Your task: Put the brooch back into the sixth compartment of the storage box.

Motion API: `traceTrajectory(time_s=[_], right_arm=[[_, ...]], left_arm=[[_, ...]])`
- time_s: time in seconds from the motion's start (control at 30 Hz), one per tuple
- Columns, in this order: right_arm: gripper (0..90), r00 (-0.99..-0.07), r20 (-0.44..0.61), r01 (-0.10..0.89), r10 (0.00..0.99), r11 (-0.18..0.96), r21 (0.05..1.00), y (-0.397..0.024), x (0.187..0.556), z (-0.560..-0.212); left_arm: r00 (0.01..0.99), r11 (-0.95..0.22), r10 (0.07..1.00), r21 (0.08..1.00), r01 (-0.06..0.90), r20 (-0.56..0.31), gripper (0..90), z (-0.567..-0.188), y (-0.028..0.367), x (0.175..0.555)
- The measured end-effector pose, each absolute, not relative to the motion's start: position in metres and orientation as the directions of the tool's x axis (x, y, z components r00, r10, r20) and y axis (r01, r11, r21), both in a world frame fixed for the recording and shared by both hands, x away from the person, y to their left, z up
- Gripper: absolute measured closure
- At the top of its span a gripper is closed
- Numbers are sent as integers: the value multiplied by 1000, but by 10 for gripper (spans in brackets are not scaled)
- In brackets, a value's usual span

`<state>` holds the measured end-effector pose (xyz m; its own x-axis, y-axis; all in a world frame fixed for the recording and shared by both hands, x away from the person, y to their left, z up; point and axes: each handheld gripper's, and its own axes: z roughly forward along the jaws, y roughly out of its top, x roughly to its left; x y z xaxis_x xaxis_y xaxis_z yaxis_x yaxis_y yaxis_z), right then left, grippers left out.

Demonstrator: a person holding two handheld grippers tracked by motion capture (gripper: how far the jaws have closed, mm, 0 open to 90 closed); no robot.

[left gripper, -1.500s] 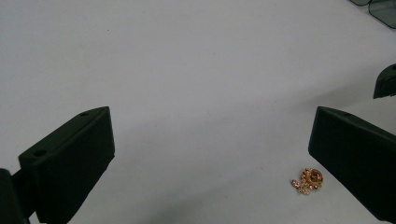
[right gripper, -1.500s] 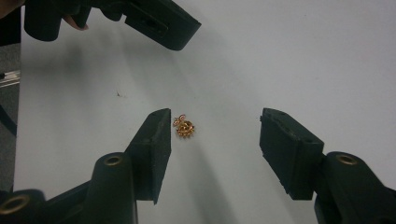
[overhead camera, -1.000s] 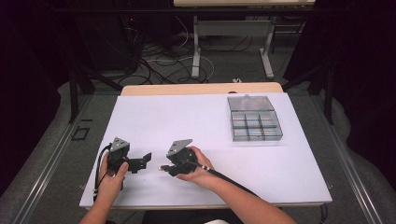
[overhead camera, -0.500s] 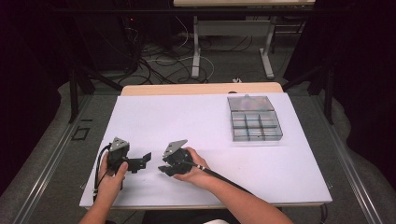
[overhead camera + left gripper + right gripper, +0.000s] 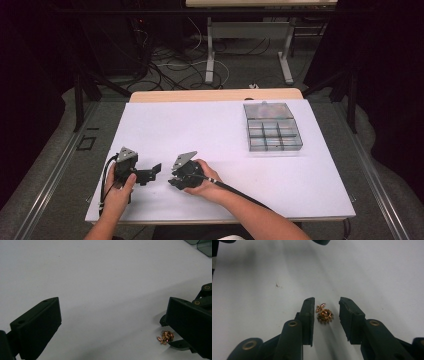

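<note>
On the white table [image 5: 310, 165], at its near left part, a small gold ornament [image 5: 324, 314] lies between the not yet touching jaws of the right gripper [image 5: 326, 312], which have just been closing, while the open left gripper [image 5: 150, 172] waits left of it.

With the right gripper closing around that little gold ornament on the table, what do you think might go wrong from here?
1. The gold ornament is tiny and lies flat on the white table. The right gripper has just been closing its jaws around it without touching yet; they may scrape the surface and flick it away.
2. It sits nearer one jaw, so that jaw may push it sideways first.
3. The left gripper, open, is close by; the two grippers could bump.
</note>
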<state>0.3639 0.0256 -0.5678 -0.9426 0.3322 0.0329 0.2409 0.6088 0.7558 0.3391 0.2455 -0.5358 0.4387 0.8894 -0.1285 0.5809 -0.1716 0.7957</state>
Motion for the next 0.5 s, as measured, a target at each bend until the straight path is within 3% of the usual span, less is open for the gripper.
traceTrajectory(time_s=[0.5], right_arm=[[719, -940, 39, 250, 340, 606, 755, 26, 364, -568]], left_arm=[[444, -178, 887, 795, 580, -125, 6, -536, 245, 339]])
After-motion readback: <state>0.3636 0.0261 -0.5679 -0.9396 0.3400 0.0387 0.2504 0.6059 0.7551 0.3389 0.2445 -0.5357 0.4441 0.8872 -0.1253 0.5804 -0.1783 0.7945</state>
